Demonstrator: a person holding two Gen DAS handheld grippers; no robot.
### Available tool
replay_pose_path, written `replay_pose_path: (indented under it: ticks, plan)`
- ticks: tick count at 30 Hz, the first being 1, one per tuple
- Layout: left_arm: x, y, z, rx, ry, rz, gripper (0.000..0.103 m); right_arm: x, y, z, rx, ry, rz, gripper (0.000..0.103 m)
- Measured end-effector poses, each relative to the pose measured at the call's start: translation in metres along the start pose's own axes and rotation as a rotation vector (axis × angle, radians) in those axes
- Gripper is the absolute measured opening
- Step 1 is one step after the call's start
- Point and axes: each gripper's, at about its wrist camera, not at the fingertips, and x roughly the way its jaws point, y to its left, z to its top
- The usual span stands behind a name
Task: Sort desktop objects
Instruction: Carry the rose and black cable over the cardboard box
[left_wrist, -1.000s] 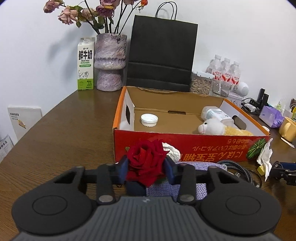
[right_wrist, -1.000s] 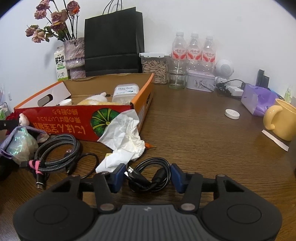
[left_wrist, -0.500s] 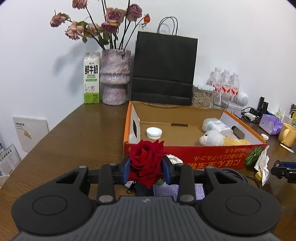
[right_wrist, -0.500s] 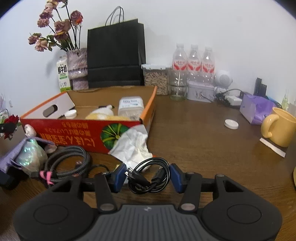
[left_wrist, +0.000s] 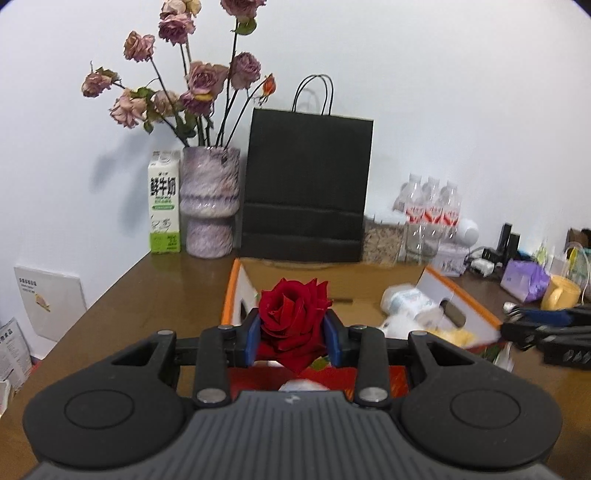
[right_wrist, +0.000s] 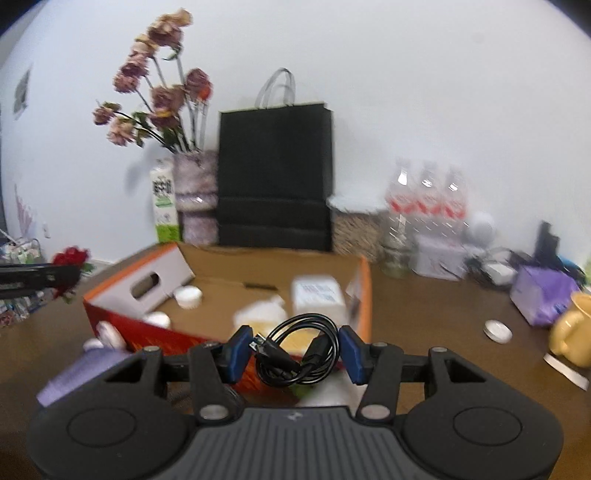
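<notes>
I see a brown wooden table (left_wrist: 155, 295) carrying an open cardboard box (right_wrist: 229, 269), a milk carton (left_wrist: 164, 206), a purple vase (left_wrist: 210, 206), a black paper bag (left_wrist: 306, 184), water bottles (right_wrist: 424, 195) and a yellow mug (right_wrist: 572, 332).

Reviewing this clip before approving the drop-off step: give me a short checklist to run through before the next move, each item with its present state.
1. Left gripper shut on the red rose: ok.
2. Right gripper shut on the coiled black cable: ok.
3. Cable coil tidy, no loop trailing: ok.
4. Cardboard box open, with bare floor: ok.
5. Rose stem intact below the pads: cannot tell.
</notes>
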Motion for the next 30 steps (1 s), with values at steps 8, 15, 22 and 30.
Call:
replay_pose_path:
  ticks: [8, 15, 22, 30]
  plan:
    - [0.039, -0.017, 0.018, 0.024, -0.017, 0.008, 0.035, 0.048, 0.051, 0.033, -0.024, -0.013, 0.076, 0.05]
    - [0.087, -0.007, 0.018, 0.043, 0.038, 0.067, 0.035, 0.102, 0.075, 0.04, -0.013, 0.041, 0.088, 0.05]
    - [0.122, 0.005, 0.001, 0.047, 0.112, 0.102, 0.035, 0.133, 0.087, 0.029, -0.025, 0.062, 0.068, 0.05]
    - [0.13, 0.003, -0.007, 0.072, 0.146, 0.101, 0.036, 0.145, 0.085, 0.017, -0.044, 0.108, 0.042, 0.05]
